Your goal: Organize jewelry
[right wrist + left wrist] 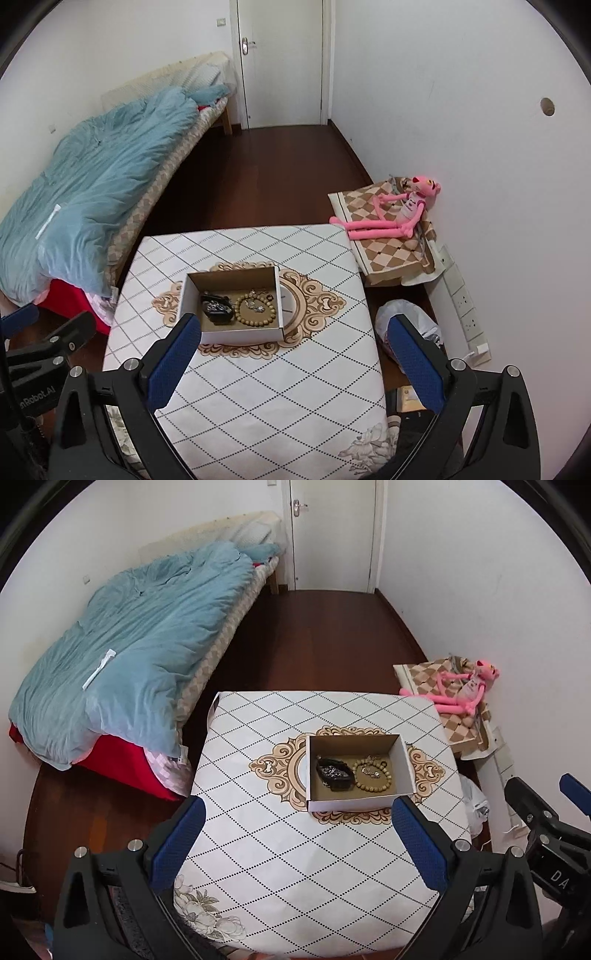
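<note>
So the worktop (295, 849) had a diamond-print cover, and the cardboard box (354, 805) sat on it ahead of both grippers, long side running left to right. Inside it, touching each other: a dark clump of jewelry (334, 773) on the left and a wooden bead bracelet (373, 775) on the right, with something silvery lying over the bracelet. The left gripper (299, 849) hung wide open and empty, the box ahead and a bit right. The right gripper (295, 365) was also open and empty, its left finger (173, 365) overlapping the box's near-left corner in its own view, so it looked closer to me.
</note>
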